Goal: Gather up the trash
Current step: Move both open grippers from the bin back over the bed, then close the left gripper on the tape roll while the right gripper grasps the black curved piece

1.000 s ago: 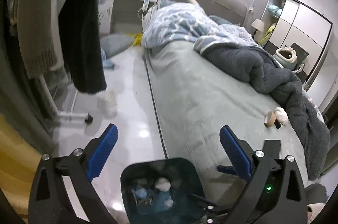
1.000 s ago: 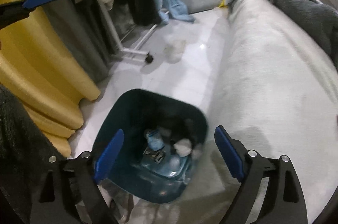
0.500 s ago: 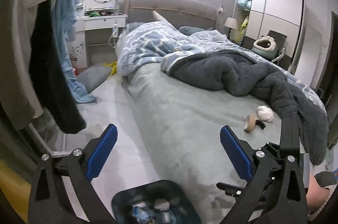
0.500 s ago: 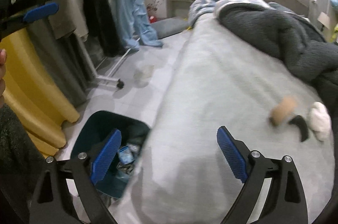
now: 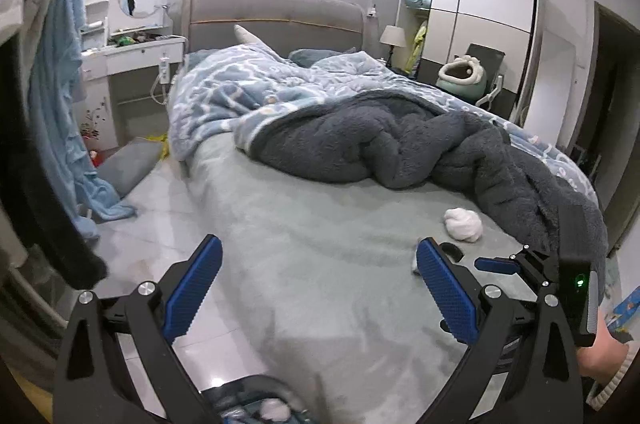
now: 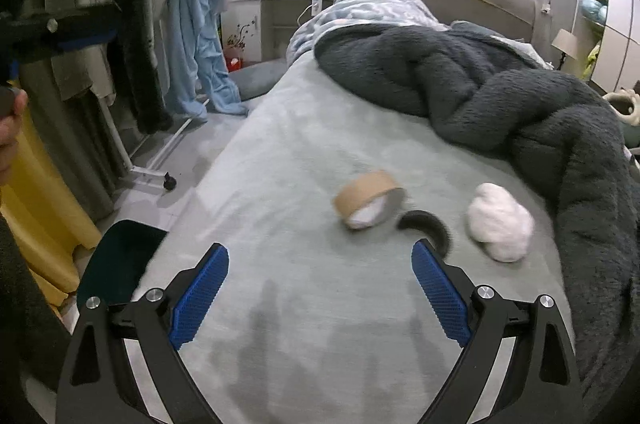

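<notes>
**Ahead of the right gripper: three scraps on the bed**

Just ahead of the right gripper [image 6: 320, 274], on the grey-green bed sheet [image 6: 304, 304], lie the next pieces of trash. The brown tape roll [image 6: 370, 199] is tipped on its edge, its open core facing back toward the gripper and slightly to its left, so the ring's flat axis runs roughly along the line of reach. Just beside it, to the right, sits a curved black scrap [image 6: 426, 226], close in front of the right-hand pad. Further right, against the dark fleece blanket [image 6: 520, 96], lies a crumpled white wad [image 6: 500, 222].

The right gripper is spread wide and carries nothing, and it looks the nearer of the two. The left gripper [image 5: 318, 284], also wide and empty, sees the white wad beyond its right pad, further off. The dark bin [image 6: 116, 260] stands on the floor, low to the left of the right gripper, beside the mattress edge.
</notes>
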Demonstrator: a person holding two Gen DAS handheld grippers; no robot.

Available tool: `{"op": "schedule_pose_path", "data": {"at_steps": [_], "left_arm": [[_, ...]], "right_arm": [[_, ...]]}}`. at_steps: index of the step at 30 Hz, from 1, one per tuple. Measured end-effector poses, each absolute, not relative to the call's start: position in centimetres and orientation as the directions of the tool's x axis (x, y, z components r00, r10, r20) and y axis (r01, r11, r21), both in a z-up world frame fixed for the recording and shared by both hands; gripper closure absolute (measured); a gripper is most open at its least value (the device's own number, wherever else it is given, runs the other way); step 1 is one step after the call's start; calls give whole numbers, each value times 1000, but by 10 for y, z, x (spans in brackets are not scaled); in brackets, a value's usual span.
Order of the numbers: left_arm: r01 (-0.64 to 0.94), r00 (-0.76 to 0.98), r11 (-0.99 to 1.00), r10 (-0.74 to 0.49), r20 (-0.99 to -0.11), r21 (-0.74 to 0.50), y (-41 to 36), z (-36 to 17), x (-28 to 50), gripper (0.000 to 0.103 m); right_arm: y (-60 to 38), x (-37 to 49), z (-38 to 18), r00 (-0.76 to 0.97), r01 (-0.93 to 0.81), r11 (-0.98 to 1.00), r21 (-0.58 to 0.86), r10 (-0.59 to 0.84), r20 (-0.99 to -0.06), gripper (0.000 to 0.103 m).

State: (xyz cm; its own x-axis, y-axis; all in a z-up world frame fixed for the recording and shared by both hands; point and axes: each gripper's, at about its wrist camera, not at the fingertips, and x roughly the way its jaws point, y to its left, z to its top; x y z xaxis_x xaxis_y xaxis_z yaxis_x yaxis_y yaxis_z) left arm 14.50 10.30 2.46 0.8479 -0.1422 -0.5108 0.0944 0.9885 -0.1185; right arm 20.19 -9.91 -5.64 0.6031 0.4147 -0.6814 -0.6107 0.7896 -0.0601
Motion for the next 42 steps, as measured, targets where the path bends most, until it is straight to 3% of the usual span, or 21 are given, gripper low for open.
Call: {"op": "schedule_pose_path", "data": {"at_steps": [16, 35, 42], "left_arm": [[229, 780, 971, -228, -582, -73, 33, -24, 204, 6], [318, 661, 935, -336, -671, -155, -12, -72, 255, 30], [322, 624, 927, -360, -694, -191, -22, -84, 267, 38]], "right_arm": [[-160, 235, -64, 582, -635, 769, 72, 538, -609, 10], [-152, 297, -92, 444, -728, 674, 124, 602, -664, 51], [-152, 306, -98, 420, -735, 664, 135, 603, -678, 54]]}}
